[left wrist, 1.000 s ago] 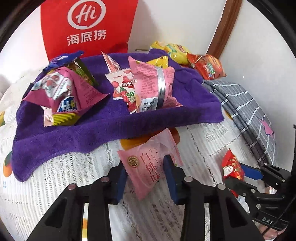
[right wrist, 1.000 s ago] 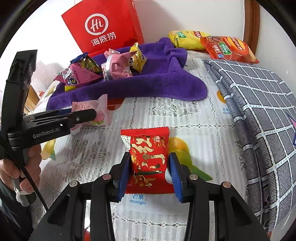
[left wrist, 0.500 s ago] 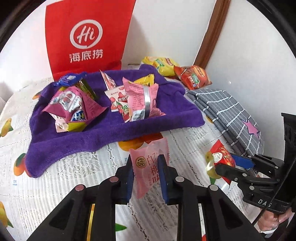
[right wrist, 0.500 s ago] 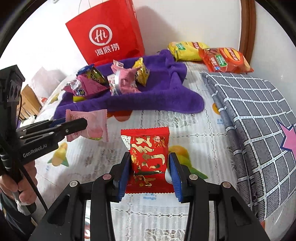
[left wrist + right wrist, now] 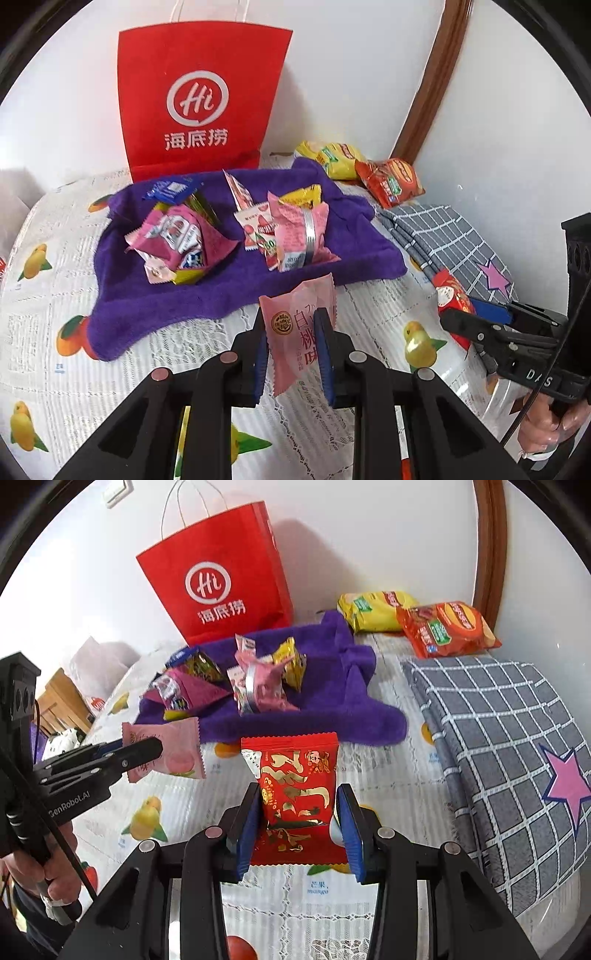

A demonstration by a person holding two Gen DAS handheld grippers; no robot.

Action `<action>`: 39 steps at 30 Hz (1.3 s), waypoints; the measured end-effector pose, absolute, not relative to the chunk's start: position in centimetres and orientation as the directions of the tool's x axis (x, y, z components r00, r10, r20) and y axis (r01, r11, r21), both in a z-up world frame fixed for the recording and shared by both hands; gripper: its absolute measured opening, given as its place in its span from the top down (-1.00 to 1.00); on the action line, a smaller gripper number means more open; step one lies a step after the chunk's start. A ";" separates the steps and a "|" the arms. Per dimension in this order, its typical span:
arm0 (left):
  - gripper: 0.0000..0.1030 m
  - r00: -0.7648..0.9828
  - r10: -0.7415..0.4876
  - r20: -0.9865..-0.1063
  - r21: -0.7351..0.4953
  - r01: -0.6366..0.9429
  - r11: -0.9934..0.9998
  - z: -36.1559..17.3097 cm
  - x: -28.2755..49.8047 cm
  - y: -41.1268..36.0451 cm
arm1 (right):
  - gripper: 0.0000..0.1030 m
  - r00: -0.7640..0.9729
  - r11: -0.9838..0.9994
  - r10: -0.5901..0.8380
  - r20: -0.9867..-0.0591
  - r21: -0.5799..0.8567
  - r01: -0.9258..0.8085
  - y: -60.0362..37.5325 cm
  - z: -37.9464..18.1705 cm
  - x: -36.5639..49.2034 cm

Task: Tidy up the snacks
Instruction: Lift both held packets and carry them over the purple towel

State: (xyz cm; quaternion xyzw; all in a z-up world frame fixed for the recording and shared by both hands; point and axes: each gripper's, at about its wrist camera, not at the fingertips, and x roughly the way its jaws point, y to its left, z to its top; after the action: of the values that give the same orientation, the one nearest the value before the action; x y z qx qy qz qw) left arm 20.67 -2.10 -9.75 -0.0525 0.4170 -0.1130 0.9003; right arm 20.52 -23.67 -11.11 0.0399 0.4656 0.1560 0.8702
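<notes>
Both packets are up off the tabletop [image 5: 122, 354] now — left gripper [image 5: 291, 354] jaws freshly clamped on the pink snack packet [image 5: 295, 332], right gripper [image 5: 297, 819] pinching the red snack packet [image 5: 295, 775] — likely bound for the purple towel [image 5: 236, 291] beyond.

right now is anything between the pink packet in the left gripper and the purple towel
Nothing visible: the left gripper holds the pale pink snack packet just short of the purple towel's bare near edge; only lace tablecloth lies between.
</notes>
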 end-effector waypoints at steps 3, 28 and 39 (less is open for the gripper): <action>0.57 0.638 -0.246 -0.730 -0.191 0.156 0.969 -9.0 20.7 -1.7 | 0.21 0.532 0.947 0.311 -0.788 0.212 -0.242 -23.5 -10.3 20.8; 0.57 0.706 -0.179 -0.685 -0.137 0.116 0.984 -4.1 26.1 1.2 | 0.21 0.617 0.960 0.280 -0.736 0.210 -0.184 -24.3 -5.5 29.3; 0.57 0.718 -0.170 -0.675 -0.152 0.090 0.984 -3.7 30.1 1.3 | 0.21 0.607 0.956 0.292 -0.739 0.224 -0.187 -23.1 -4.5 34.4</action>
State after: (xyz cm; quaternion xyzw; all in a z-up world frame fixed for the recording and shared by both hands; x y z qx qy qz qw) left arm 30.09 1.33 -3.74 -0.0539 0.3689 -0.0704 0.9252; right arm 34.41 -23.13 -4.54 0.0621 0.4225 0.1341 0.8942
